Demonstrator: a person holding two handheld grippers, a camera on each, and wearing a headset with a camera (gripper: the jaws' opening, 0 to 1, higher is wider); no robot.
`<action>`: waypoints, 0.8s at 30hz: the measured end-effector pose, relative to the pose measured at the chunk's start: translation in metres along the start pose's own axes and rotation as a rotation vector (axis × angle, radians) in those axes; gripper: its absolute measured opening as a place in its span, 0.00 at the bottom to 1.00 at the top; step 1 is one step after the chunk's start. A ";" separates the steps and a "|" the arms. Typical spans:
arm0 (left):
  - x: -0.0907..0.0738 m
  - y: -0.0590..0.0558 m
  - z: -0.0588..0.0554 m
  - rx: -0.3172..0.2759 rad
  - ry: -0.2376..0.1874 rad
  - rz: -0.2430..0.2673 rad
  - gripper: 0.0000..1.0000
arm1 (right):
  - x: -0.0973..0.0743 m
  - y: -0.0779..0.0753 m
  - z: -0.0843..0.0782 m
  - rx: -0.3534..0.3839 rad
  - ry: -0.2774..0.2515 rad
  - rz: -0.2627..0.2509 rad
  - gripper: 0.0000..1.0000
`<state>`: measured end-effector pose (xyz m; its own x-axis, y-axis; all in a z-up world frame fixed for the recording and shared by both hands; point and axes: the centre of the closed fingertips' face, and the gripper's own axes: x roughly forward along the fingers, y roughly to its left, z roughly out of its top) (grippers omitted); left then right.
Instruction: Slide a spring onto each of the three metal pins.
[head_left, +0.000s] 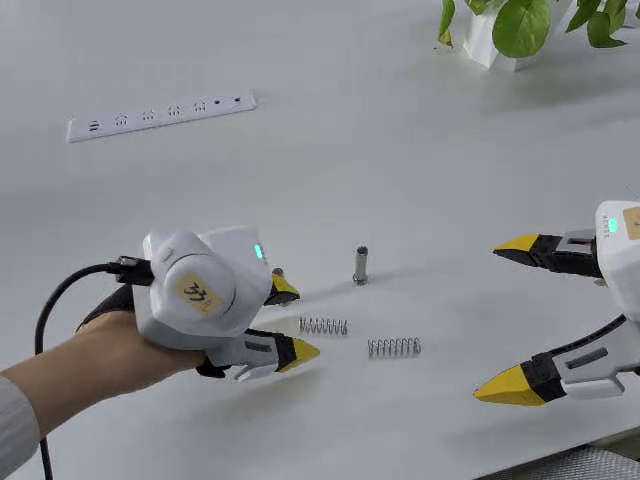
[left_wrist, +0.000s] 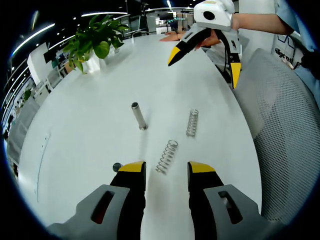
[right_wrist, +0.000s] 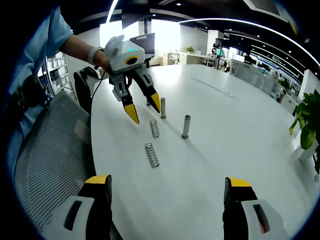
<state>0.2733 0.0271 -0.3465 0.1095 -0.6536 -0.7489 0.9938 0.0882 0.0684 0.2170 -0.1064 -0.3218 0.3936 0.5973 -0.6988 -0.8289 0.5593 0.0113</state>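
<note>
White tabletop (head_left: 400, 150), two loose springs, both grippers empty.
One spring (head_left: 323, 325) is lying just ahead of the left gripper (head_left: 297, 320), whose yellow-tipped jaws are standing partly apart around nothing; the second spring (head_left: 394, 346) is lying near it, toward the right gripper (head_left: 495, 320), whose jaws are gaping wide and holding nothing. A metal pin (head_left: 360, 265) is standing upright and bare behind the springs, and a second pin (head_left: 278, 272) is standing by the left gripper's upper jaw. A power strip (head_left: 160, 113) and a potted plant (head_left: 520, 25) are sitting far back.
</note>
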 end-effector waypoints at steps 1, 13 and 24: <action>0.001 0.001 -0.001 0.007 0.011 0.005 0.29 | 0.000 0.000 -0.001 0.003 0.001 -0.001 0.93; 0.012 0.008 -0.012 0.047 0.092 0.017 0.19 | -0.001 0.001 -0.012 0.037 0.000 -0.007 0.92; 0.019 0.005 -0.016 0.085 0.137 0.000 0.11 | -0.003 0.003 -0.015 0.056 -0.006 -0.013 0.91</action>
<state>0.2799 0.0271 -0.3704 0.1117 -0.5444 -0.8313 0.9926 0.0204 0.1200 0.2077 -0.1151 -0.3306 0.4065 0.5930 -0.6951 -0.8004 0.5980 0.0421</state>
